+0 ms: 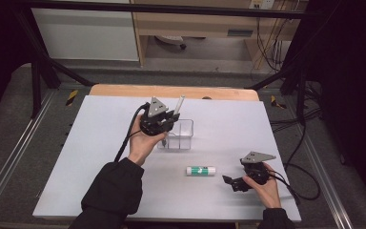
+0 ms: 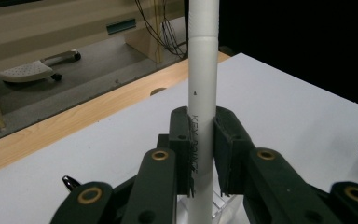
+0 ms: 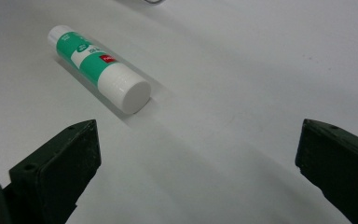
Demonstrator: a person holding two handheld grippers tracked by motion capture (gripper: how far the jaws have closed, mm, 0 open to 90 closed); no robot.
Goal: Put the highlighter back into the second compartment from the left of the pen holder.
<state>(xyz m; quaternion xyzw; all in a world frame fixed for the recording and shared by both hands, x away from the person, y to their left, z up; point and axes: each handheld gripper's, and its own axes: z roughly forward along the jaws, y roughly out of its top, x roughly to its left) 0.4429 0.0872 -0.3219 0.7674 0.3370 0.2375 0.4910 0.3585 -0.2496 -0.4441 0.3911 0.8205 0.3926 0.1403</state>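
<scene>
Left gripper (image 2: 202, 154) clamped on slim white plastic pen (image 2: 202, 93), held upright over clear square plastic box (image 1: 181, 134). Right gripper (image 3: 196, 168) jaws wide, empty, near green-and-white glue stick (image 3: 98, 67) lying on white table (image 1: 228, 124).

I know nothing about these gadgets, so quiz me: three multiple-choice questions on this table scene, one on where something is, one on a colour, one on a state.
1. Where does the glue stick lie?
A. inside the clear box
B. on the white sheet between the clear box and the right gripper
C. on the floor

2. What colour is the glue stick's label?
A. green
B. red
C. yellow

3. What is the left gripper doing?
A. standing open
B. clamping the white pen
C. clamping the glue stick

Answers:
1 B: it lies flat on the white sheet, in front of the clear box.
2 A: green band, white cap.
3 B: its jaws press the white pen from both sides.
</scene>
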